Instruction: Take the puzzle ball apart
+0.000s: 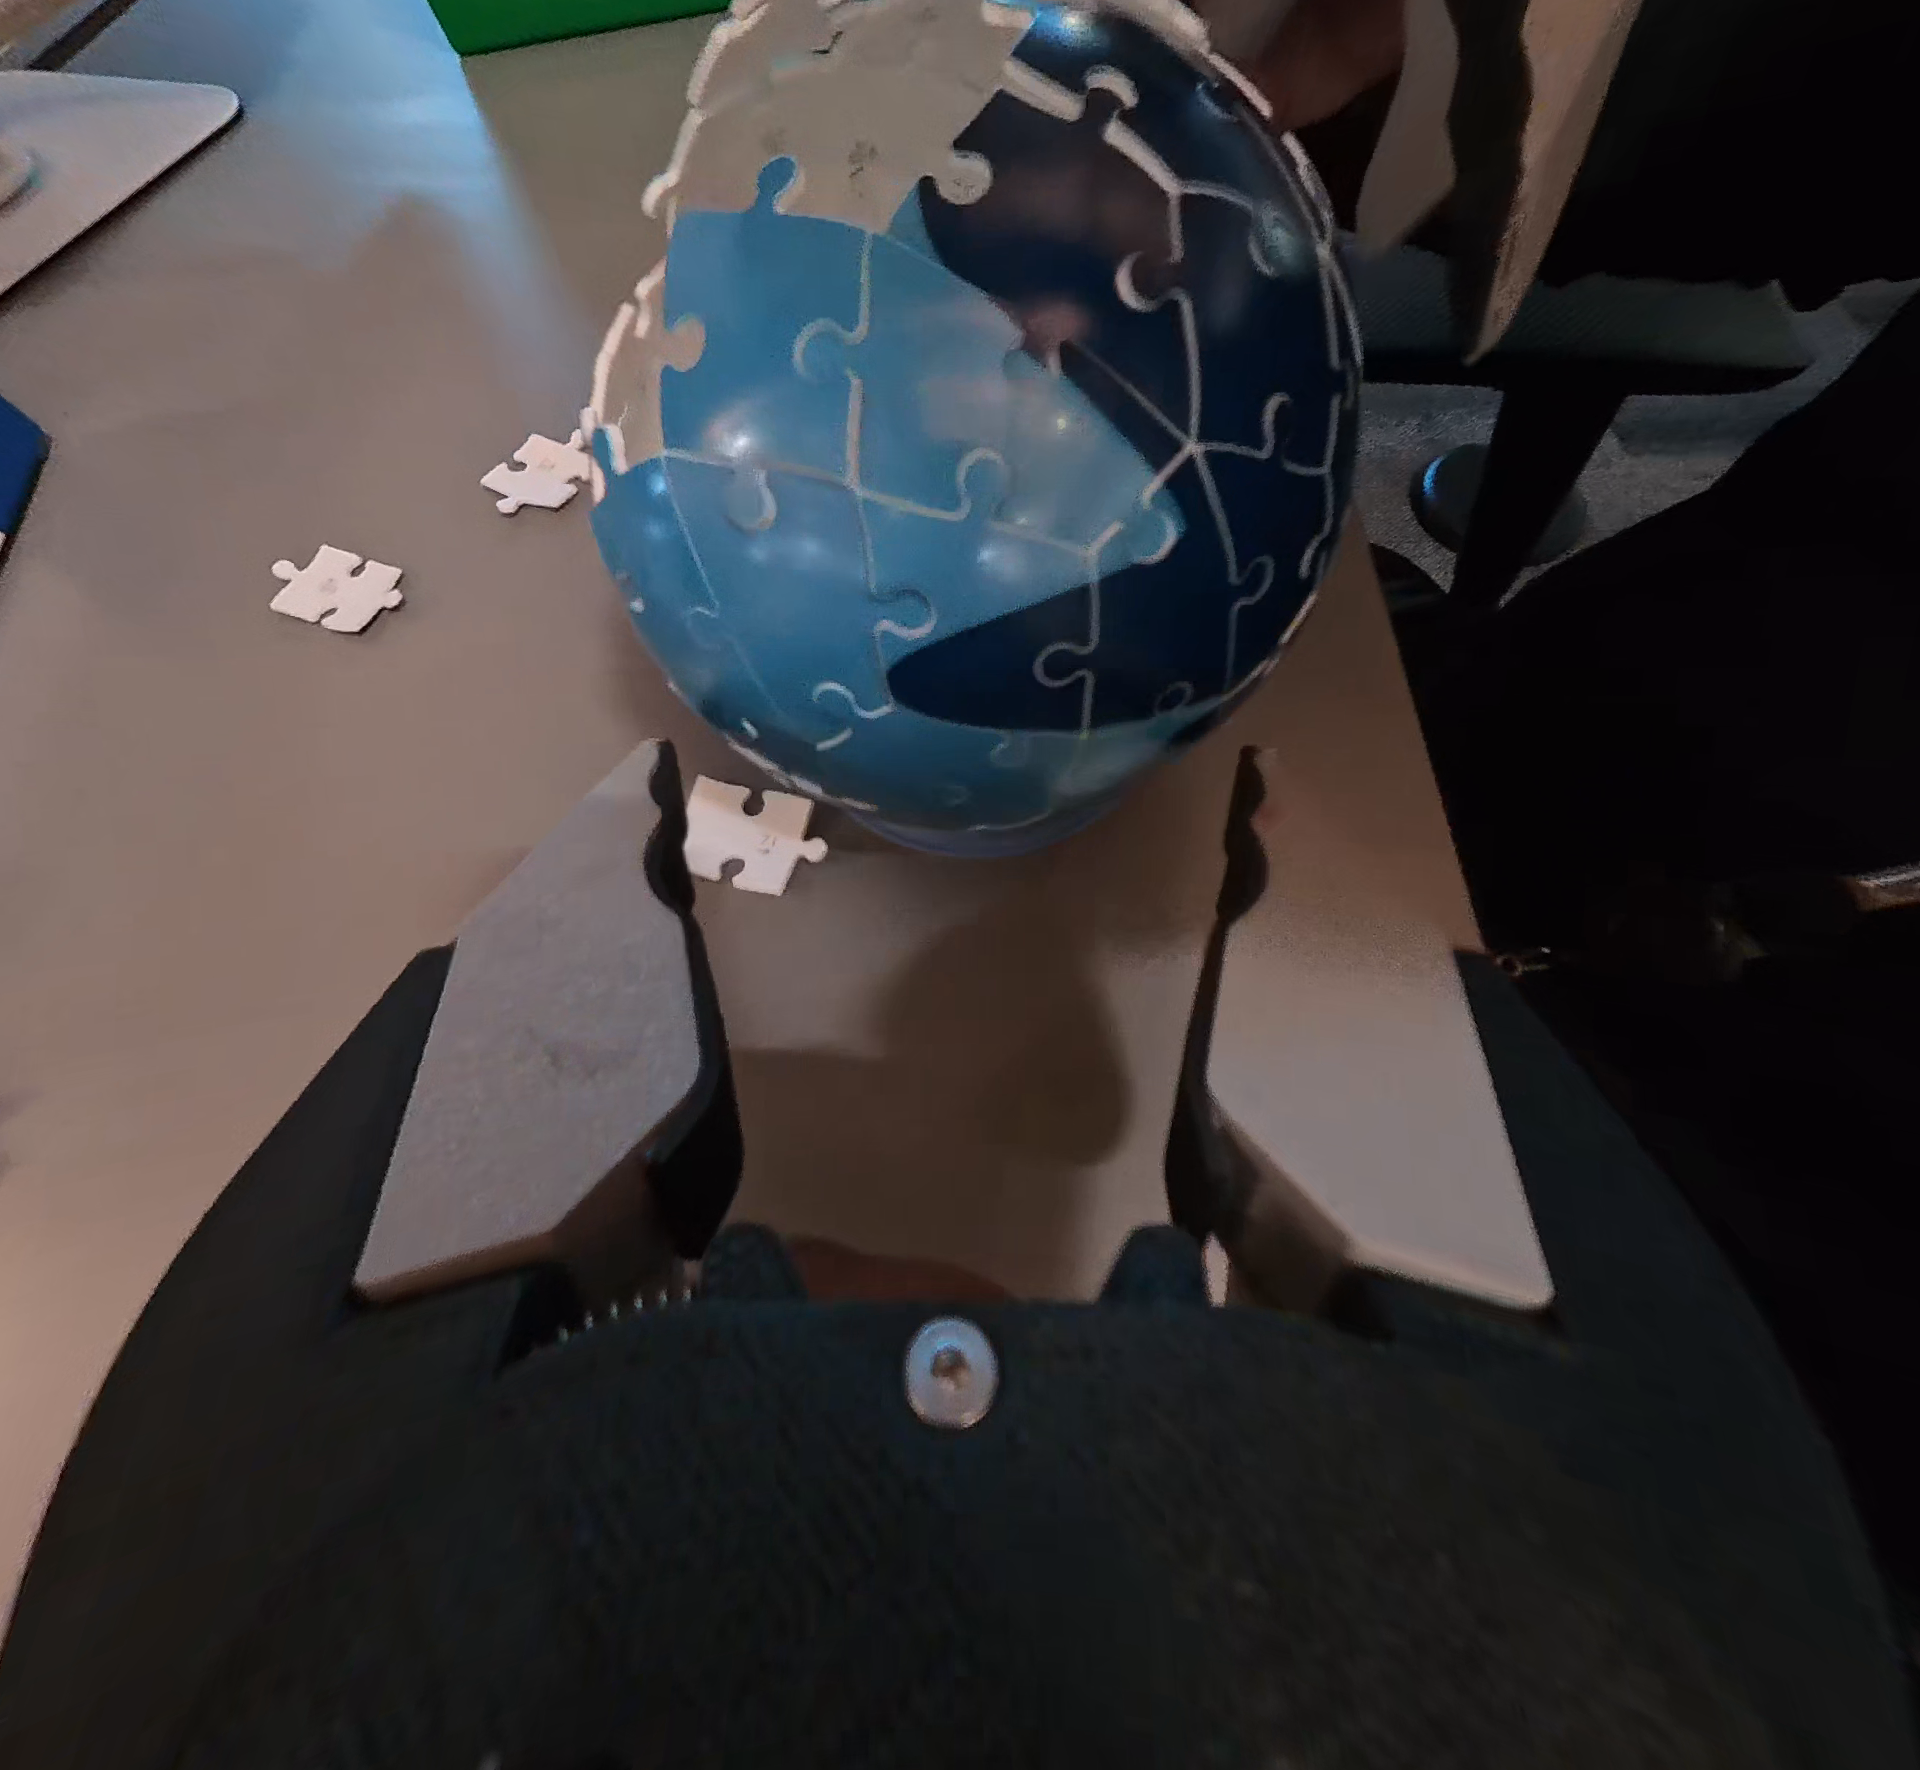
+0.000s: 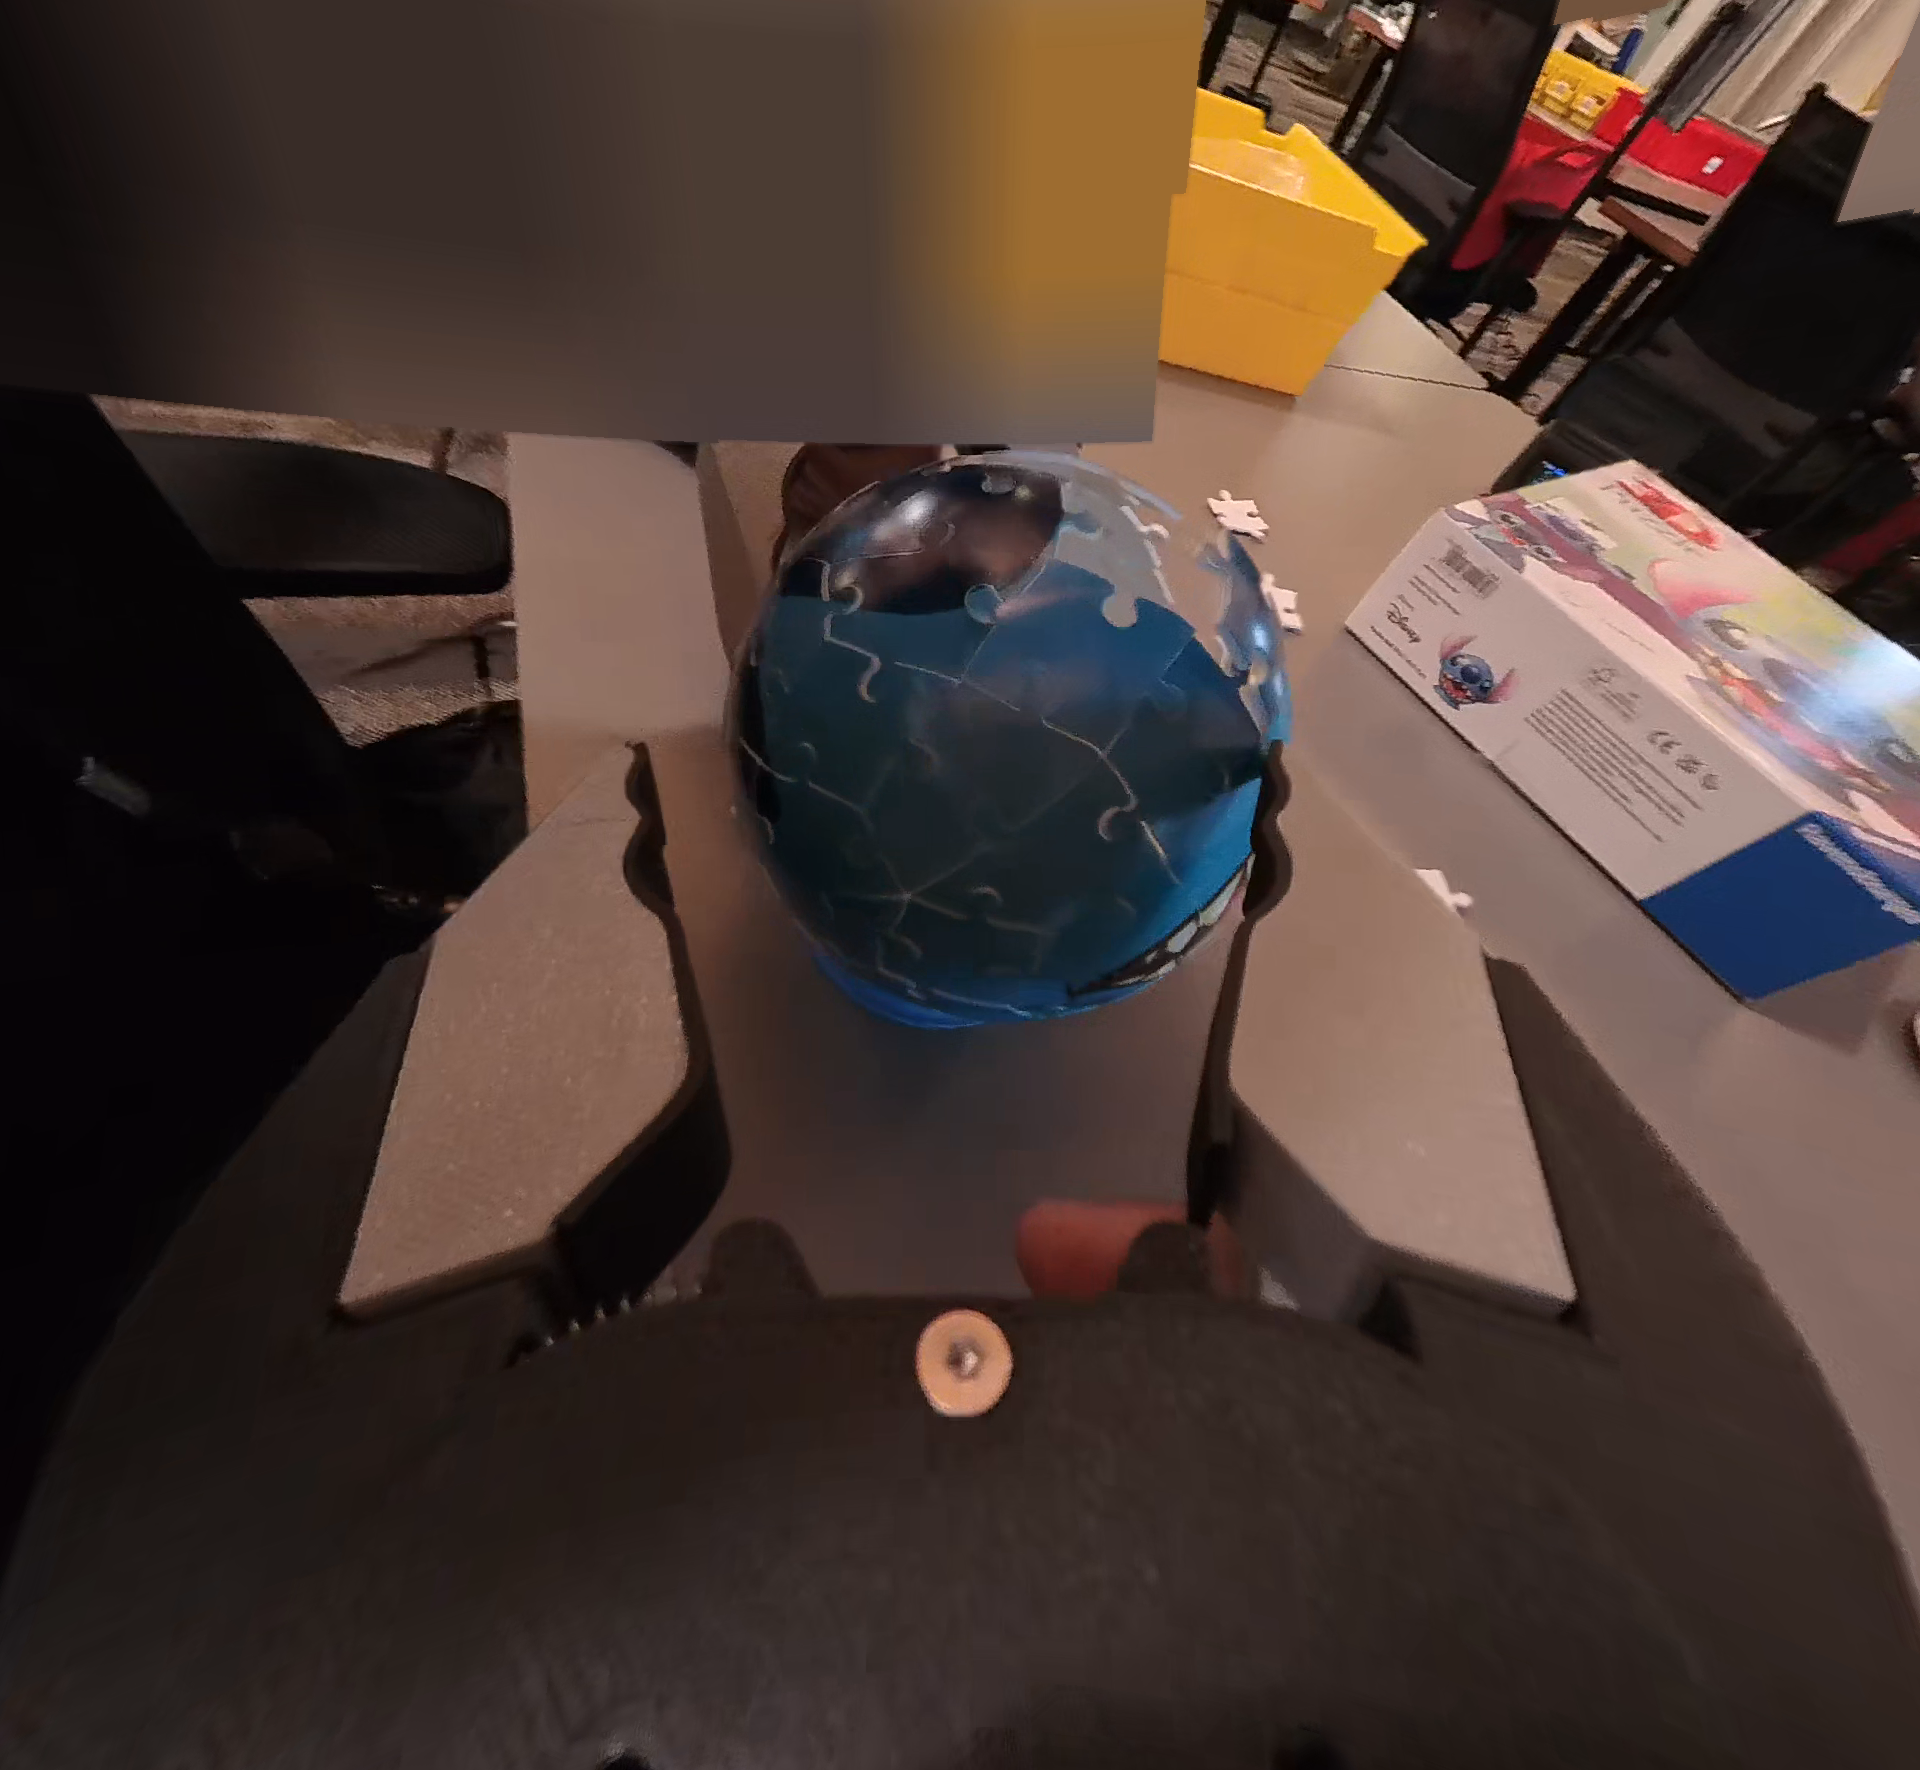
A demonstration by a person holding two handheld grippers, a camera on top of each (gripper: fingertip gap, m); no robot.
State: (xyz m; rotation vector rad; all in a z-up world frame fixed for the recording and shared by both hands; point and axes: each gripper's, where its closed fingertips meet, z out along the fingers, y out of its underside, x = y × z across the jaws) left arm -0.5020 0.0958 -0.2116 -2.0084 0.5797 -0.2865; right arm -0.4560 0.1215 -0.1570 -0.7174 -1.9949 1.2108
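- three loose white jigsaw-shaped pieces lie on the grey table [image 1: 312,286] left of the puzzle ball in the left wrist view: the farthest-left piece [image 1: 335,586] sits well apart from the ball, a second piece [image 1: 535,471] lies just beside the ball's left edge, and a third piece [image 1: 750,831] rests near the ball's foot, by the left gripper's left fingertip.
- the round blue plastic puzzle ball [image 1: 977,432] stands on the table on a small blue base ring [image 1: 966,832], close to the table's near edge; part of its upper shell is gone, leaving an open gap with white piece backs [image 1: 831,89] showing inside the upper left rim.
- the left gripper [image 1: 956,775], black with grey finger pads, hangs just short of the ball, its jaws spread wide and holding nothing; the ball's base lies beyond and between the tips.
- in the right wrist view the same ball [image 2: 1008,744] sits ahead of the right gripper [image 2: 951,785], whose jaws are also spread; the ball lies between the fingertips, and the right fingertip [image 2: 1270,806] overlaps the ball's side, but whether it touches i cannot tell.
- right of the ball in that view, small white pieces [image 2: 1236,512] lie on the table behind it, then a white and blue printed cardboard box [image 2: 1662,733] lies flat, apart from the ball.
- behind and right of the ball, farther back, stands a yellow plastic bin [image 2: 1278,245].
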